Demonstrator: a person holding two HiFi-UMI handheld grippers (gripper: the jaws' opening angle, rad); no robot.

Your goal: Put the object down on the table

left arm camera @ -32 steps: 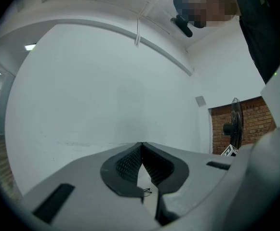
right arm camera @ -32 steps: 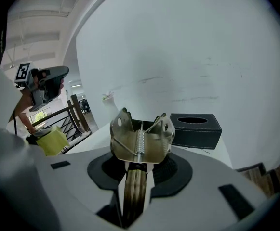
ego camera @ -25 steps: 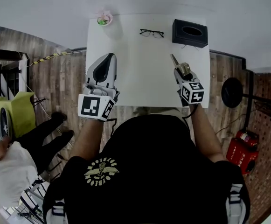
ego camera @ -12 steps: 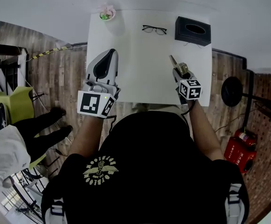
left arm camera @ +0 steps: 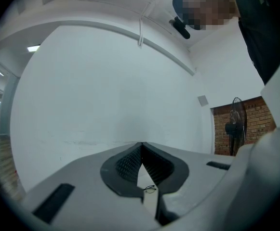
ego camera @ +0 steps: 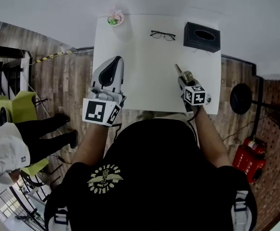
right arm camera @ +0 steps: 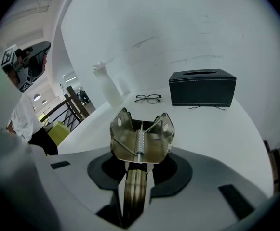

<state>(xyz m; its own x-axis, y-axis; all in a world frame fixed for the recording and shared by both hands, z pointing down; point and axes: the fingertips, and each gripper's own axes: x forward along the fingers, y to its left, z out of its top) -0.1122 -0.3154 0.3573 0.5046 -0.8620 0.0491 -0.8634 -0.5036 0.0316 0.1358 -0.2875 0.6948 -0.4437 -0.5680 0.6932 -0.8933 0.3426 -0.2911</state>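
My right gripper [ego camera: 185, 78] is shut on a brass-coloured metal spring clip [ego camera: 180, 70], holding it by its narrow handle. In the right gripper view the clip [right arm camera: 140, 137] stands with its two winged plates and coil spring pointing away from me, over the near right part of the white table [ego camera: 144, 76]. Whether the clip touches the table I cannot tell. My left gripper [ego camera: 113, 65] hovers level over the table's left edge, its jaws [left arm camera: 141, 146] closed tip to tip with nothing between them.
At the far side lie a pair of glasses [ego camera: 162, 35] [right arm camera: 148, 98] and a black tissue box [ego camera: 202, 36] [right arm camera: 202, 88]. A small potted plant [ego camera: 114, 19] stands at the far left corner. A person in white [ego camera: 5, 153] stands left by a green chair [ego camera: 20, 107].
My right gripper has sunk toward the table with the clip still in it. The left gripper has stayed put. The person at the left has shifted.
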